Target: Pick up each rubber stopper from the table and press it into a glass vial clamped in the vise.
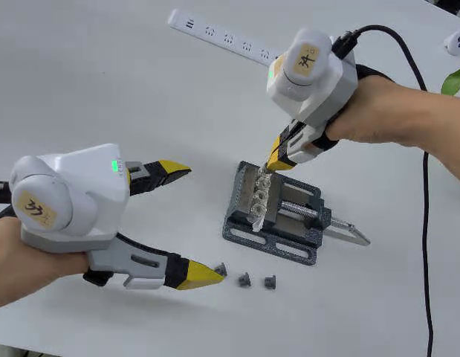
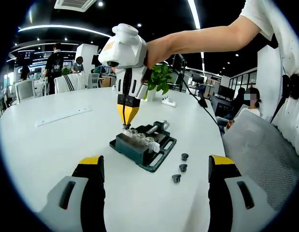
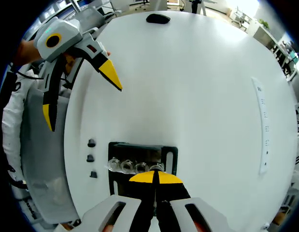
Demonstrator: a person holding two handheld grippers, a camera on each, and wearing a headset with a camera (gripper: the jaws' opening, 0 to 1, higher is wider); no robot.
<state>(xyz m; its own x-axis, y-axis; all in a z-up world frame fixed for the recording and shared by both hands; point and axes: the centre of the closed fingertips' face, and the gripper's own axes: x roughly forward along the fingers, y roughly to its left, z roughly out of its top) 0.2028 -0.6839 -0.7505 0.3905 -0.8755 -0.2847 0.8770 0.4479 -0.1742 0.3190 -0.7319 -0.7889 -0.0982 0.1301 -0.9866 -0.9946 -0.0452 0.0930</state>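
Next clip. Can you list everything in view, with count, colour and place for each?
rubber stoppers: three, dark grey, loose in a row on the table beside the vise.
glass vials: about four, clear, clamped in a row in the vise.
vise: one, dark grey, mid-table.
power strip: one, white, far side of the table.
cable: one, black, along the right side of the table.
plant: one, green, at the table's edge.
table: one, white.
left tongs: grey with yellow tips, open, near the stoppers.
right tongs: grey with yellow tips, shut, tips down over the end vial.
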